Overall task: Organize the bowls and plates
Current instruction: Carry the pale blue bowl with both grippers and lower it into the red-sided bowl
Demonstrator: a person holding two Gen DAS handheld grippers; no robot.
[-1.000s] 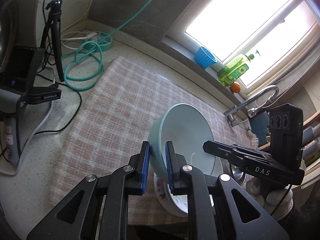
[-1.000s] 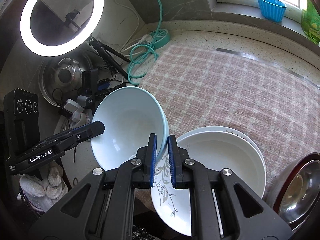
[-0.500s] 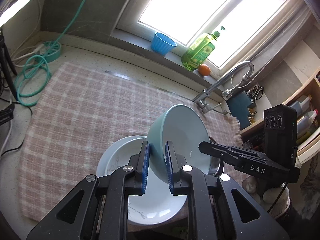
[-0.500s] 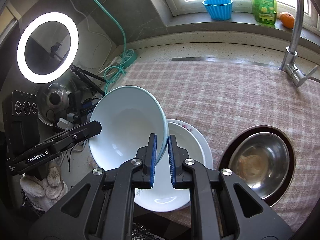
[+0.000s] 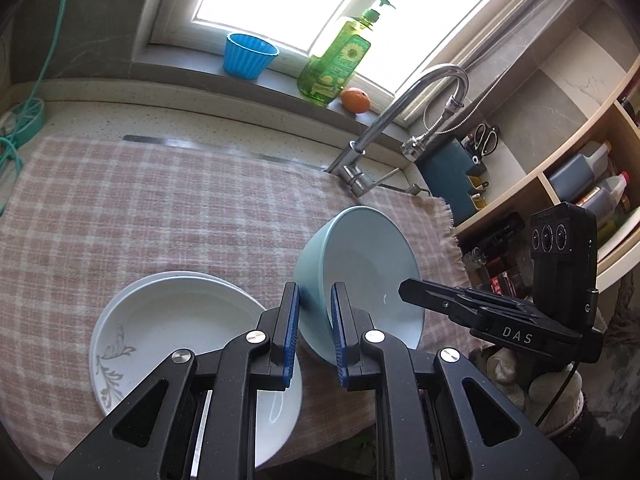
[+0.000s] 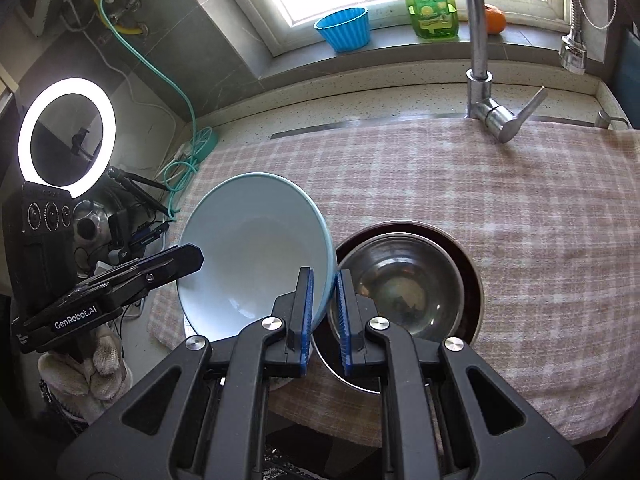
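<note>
Both grippers hold one pale blue bowl (image 5: 362, 276) by opposite sides of its rim, lifted above the checked cloth. My left gripper (image 5: 314, 330) is shut on its left rim. My right gripper (image 6: 324, 312) is shut on its right rim; the bowl (image 6: 256, 252) shows there too. A stack of white plates (image 5: 168, 332) with a leaf pattern lies on the cloth left of the bowl. A steel bowl (image 6: 404, 284) sits in a dark plate (image 6: 468, 264) just right of the held bowl.
The pink checked cloth (image 5: 140, 208) covers the counter. A tap (image 5: 400, 120) stands at the back, with a blue cup (image 5: 248, 56), green soap bottle (image 5: 340, 64) and orange (image 5: 355, 100) on the sill. A ring light (image 6: 66, 136) and cables stand at the left; shelves (image 5: 580, 176) at the right.
Both grippers carried the blue bowl to the right, off the white plates and toward the steel bowl. Both stayed shut on its rim.
</note>
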